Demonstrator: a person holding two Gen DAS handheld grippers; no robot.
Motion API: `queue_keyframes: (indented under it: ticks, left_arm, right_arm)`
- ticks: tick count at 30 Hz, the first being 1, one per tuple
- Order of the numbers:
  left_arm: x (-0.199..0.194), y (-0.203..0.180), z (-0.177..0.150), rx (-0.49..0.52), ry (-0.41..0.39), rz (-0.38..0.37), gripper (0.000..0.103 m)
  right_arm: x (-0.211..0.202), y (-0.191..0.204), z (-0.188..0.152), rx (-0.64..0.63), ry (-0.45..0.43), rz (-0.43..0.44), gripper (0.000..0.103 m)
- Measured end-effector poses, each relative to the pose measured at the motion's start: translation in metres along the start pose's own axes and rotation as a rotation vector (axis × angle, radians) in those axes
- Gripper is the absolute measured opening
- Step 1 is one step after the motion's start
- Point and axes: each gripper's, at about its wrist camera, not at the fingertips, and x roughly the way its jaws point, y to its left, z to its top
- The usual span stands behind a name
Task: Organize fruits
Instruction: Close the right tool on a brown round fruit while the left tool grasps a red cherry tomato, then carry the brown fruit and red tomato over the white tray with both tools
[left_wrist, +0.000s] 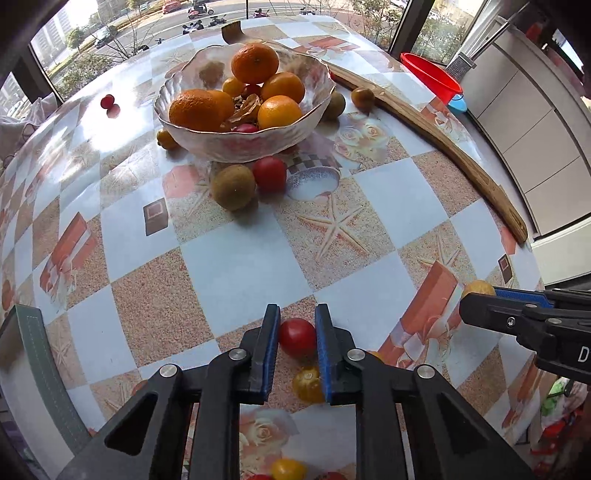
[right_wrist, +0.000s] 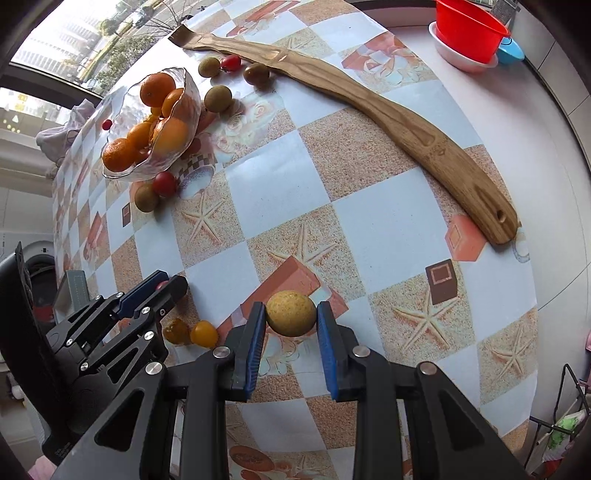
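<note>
A ruffled glass bowl (left_wrist: 243, 142) heaped with oranges (left_wrist: 255, 62) stands at the far side of the patterned table. In the left wrist view my left gripper (left_wrist: 296, 314) is shut on a red cherry tomato (left_wrist: 297, 338), both blue pads pressing its sides. The right wrist view has my right gripper (right_wrist: 291, 306) shut on a round yellow-brown fruit (right_wrist: 291, 313) just above the tablecloth. The left gripper (right_wrist: 168, 282) also shows at the left there, and the right gripper (left_wrist: 476, 295) sits at the right edge of the left wrist view.
A brown kiwi-like fruit (left_wrist: 232, 186) and a red tomato (left_wrist: 269, 173) lie before the bowl; more small fruits sit behind it. Yellow tomatoes (right_wrist: 204, 334) rest near the left gripper. A long curved wooden board (right_wrist: 406, 125) crosses the table's right. A red basin (right_wrist: 467, 31) stands beyond.
</note>
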Motion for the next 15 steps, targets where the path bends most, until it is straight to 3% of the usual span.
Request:
queue_keyframes:
  ticks: [15]
  left_arm:
    - [-0.046,0.050,-0.048,-0.124,-0.047,-0.037,0.021]
  right_arm:
    - [-0.014,0.042,-0.032,-0.086,0.013,0.013,0.030]
